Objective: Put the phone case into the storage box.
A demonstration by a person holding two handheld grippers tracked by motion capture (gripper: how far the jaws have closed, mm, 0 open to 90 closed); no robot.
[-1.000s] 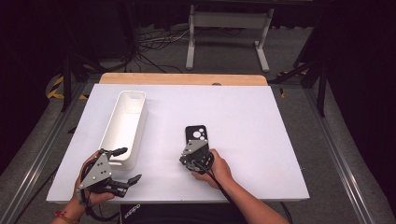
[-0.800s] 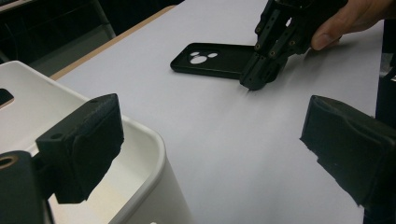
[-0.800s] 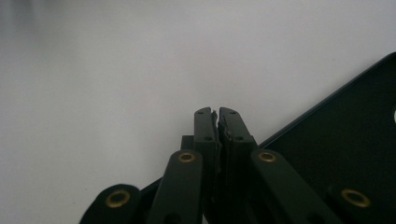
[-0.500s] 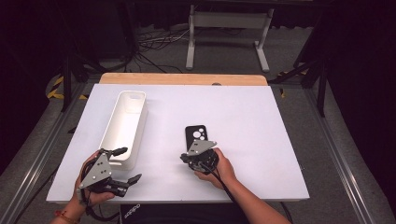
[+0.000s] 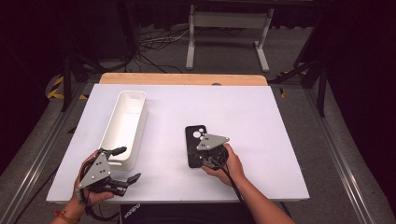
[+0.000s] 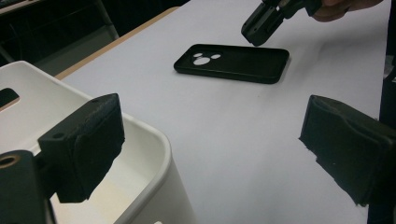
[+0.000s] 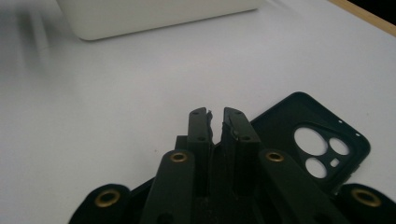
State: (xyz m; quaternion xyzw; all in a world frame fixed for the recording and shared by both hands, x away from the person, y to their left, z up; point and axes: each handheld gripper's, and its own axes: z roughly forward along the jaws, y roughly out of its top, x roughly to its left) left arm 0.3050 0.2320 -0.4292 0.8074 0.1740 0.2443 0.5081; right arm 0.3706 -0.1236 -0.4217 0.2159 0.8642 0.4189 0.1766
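Lifted back, right gripper (image 5: 201, 156) hovers over phone case (image 5: 195, 142) — jaws just parting.

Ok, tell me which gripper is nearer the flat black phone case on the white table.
Right. The right gripper hovers just above the black phone case, at its near end; the left gripper sits off to the side by the white bin.

White table (image 5: 261, 121), white bin (image 5: 125, 125), black phone case (image 5: 195, 140)
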